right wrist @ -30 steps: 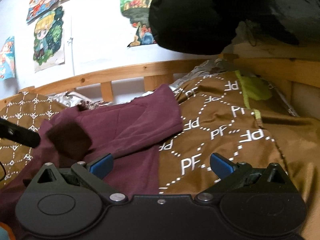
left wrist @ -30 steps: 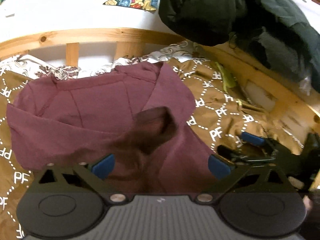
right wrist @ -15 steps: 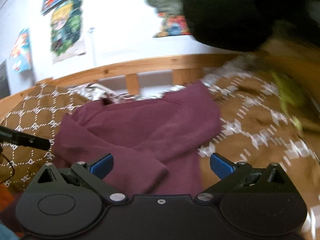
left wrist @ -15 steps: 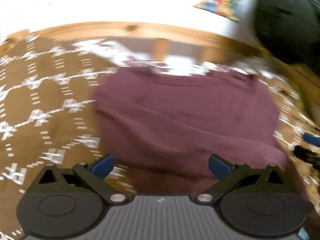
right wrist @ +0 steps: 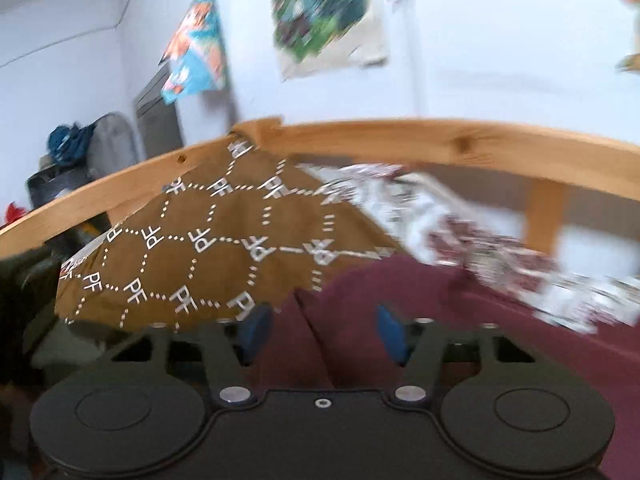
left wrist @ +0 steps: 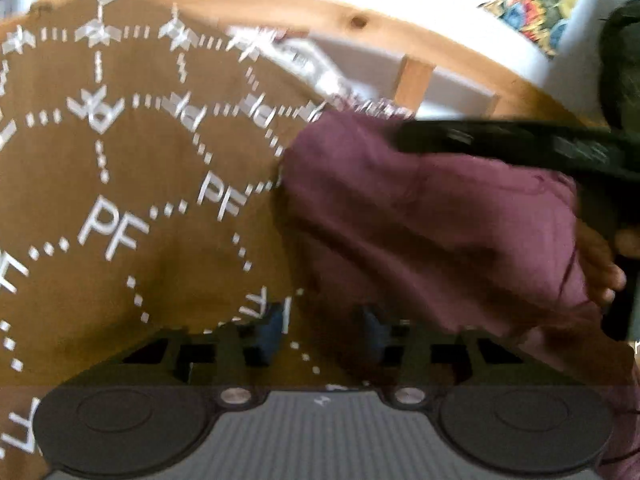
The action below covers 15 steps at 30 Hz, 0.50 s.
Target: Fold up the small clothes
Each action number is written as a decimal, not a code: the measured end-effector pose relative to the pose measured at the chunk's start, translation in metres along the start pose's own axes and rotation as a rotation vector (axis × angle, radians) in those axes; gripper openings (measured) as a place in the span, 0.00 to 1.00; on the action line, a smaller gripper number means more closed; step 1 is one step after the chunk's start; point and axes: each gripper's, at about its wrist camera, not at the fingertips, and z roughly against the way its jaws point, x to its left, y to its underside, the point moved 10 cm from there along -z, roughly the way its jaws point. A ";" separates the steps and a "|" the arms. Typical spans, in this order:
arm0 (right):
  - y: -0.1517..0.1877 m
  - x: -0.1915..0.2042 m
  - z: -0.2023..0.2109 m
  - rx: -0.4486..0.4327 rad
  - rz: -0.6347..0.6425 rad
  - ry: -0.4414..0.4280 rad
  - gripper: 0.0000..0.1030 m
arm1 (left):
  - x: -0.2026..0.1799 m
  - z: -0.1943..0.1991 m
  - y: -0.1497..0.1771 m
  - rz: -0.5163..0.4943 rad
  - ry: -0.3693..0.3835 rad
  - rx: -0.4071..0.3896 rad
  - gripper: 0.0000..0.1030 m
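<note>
While both views were blurred, maroon garment [left wrist: 432, 216] lay crumpled on brown bedspread [left wrist: 120, 184]. Left gripper [left wrist: 322, 330] and right gripper [right wrist: 322, 334]: jaws part-open, apparently empty. Fabric soft, light, limp; best pinched at hem or sleeve edge.

Maroon garment [left wrist: 432, 220], rumpled and bunched; flat on the brown patterned bedspread [left wrist: 120, 200] near the wooden rail [right wrist: 400, 140]

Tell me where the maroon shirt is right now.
The maroon shirt lies on the brown PF-print blanket, right of centre in the left wrist view, below the wooden bed rail. In the right wrist view it sits directly ahead of the right gripper.
</note>
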 end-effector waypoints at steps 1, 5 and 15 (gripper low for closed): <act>-0.003 0.006 -0.019 0.023 0.009 -0.018 0.46 | 0.003 -0.004 0.001 0.016 0.012 0.015 0.30; 0.004 0.027 -0.074 0.128 0.094 -0.058 0.37 | 0.002 -0.009 0.002 0.067 0.092 0.032 0.06; -0.005 0.004 -0.061 0.000 0.035 0.045 0.01 | 0.013 0.008 -0.003 0.114 -0.009 -0.039 0.00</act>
